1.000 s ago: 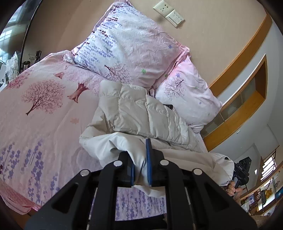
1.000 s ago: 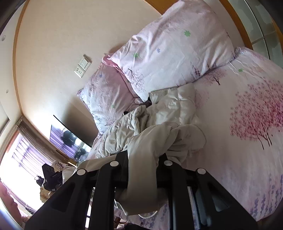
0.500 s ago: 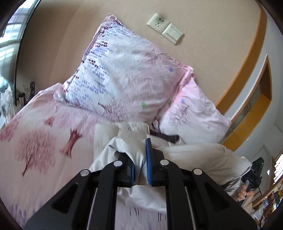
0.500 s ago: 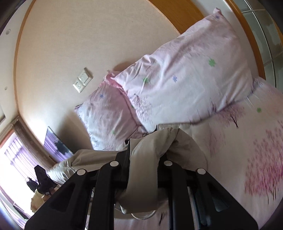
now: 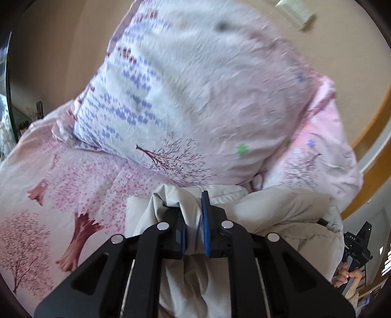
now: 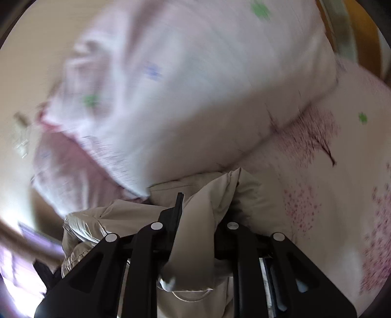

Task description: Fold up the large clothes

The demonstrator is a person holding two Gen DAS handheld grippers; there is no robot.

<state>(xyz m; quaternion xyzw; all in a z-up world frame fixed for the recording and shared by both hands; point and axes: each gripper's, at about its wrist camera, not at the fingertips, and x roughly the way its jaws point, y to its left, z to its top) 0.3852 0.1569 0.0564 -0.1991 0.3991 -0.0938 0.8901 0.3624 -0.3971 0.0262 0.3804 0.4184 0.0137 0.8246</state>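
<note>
Since a second ago both tongs have carried the jacket toward the head of the bed, so the pillows now fill most of each view and the open stretch of bedspread has shrunk to the edges.

In the left wrist view the left tongs [image 5: 194, 221] are clamped on a bunched fold of the jacket [image 5: 281, 215], cream cloth pinched between the blue pads. The jacket spreads from 6 o'clock out to 3 o'clock, its far edge touching the foot of the big pillow [image 5: 195, 93], which takes up the frame from 10 to 1 o'clock. A second pillow [image 5: 317, 151], pinker, leans at 2 to 3 o'clock, partly behind the first. The bedspread [image 5: 48, 186], printed with pink trees, lies from 7 to 9 o'clock. A wall switch [image 5: 295, 9] shows blurred at 1 o'clock. At 4 o'clock the person's hand [image 5: 347, 276] grips the handle of the other tool.

In the right wrist view the right tongs [image 6: 198, 220] are closed on a thick twist of the jacket [image 6: 195, 234], which stands up between the fingers and hangs down over them toward 6 o'clock; more of it is heaped at 8 o'clock. The picture is smeared by motion. A pillow [image 6: 195, 85] fills 10 to 2 o'clock, its lower edge just over the jacket, and the bedspread [image 6: 342, 195] runs from 3 to 5 o'clock.
</note>
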